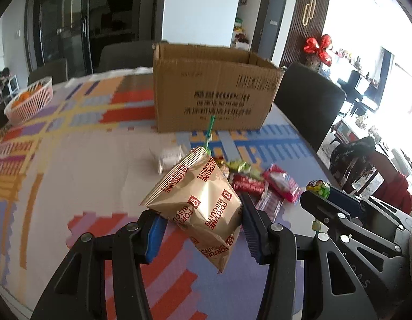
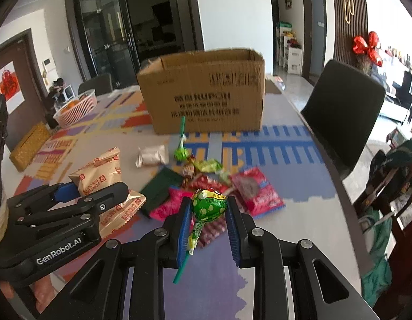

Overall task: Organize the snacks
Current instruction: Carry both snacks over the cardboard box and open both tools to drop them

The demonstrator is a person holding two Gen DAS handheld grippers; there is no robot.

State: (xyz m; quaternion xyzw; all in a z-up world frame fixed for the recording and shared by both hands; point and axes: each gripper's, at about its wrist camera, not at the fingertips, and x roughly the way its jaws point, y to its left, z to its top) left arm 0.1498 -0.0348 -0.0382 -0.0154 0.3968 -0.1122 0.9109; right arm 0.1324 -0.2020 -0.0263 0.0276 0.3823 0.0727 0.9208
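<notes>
Jaws of my left gripper [image 1: 203, 229] clamp the gold biscuit bag [image 1: 198, 202]; my right gripper [image 2: 209, 229] pinches a green lollipop [image 2: 208, 204], box [image 2: 206, 93] ahead.

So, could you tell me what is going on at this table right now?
A person is sorting snacks with a handheld gripper in each hand. The left gripper is shut on a gold Fortune Biscuits bag, held above the table. The right gripper is shut on a green lollipop, also off the table. More snacks lie loose on the patterned tablecloth, in front of an open cardboard box.
</notes>
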